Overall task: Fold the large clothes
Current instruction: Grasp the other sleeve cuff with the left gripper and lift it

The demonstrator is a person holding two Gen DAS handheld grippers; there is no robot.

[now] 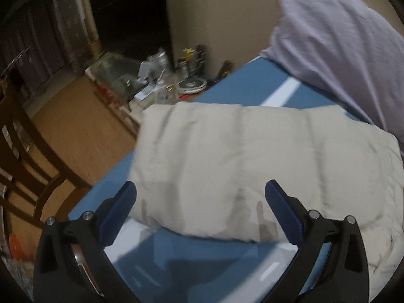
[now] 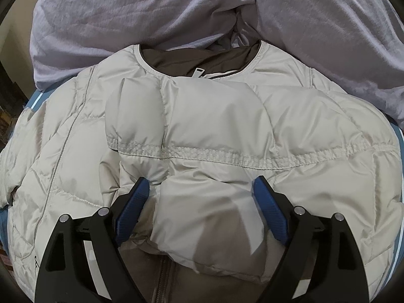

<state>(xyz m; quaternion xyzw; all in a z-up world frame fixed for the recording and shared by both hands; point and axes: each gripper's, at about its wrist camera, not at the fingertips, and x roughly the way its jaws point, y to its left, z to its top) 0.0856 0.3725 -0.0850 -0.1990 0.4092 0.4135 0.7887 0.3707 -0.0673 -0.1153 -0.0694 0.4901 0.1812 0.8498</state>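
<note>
cream puffer jacket (image 2: 202, 131) spread across the blue worktop (image 1: 242, 85), filling most of the right wrist view; collar with brown lining at 12 o'clock, small zipper pull (image 2: 198, 72) at the neckline. sleeves folded inward over the chest, elastic cuffs in a stitched band across the middle. zipper line of the open front at 6 o'clock, brown lining beside it.

right tongs (image 2: 202, 189) spread wide just over the folded sleeves, blue pads apart, gripping nothing; contact with the fabric not clear. left tongs (image 1: 200, 193) also spread wide, nothing between the pads, poised at the jacket's near edge with bare blue worktop below at 6 o'clock.

pale lilac cloth (image 2: 126, 15) heaped at 12 o'clock beyond the collar, touching the jacket's shoulders; same cloth at 1 to 3 o'clock in the left wrist view. white stripe (image 1: 282, 92) on the worktop between jacket and lilac cloth.

off the worktop at 10 to 11 o'clock: low glass table (image 1: 118, 75) crowded with blurred small items, contents unreadable. wooden chair (image 1: 27, 151) at 8 to 9 o'clock on tan floor (image 1: 83, 131).
</note>
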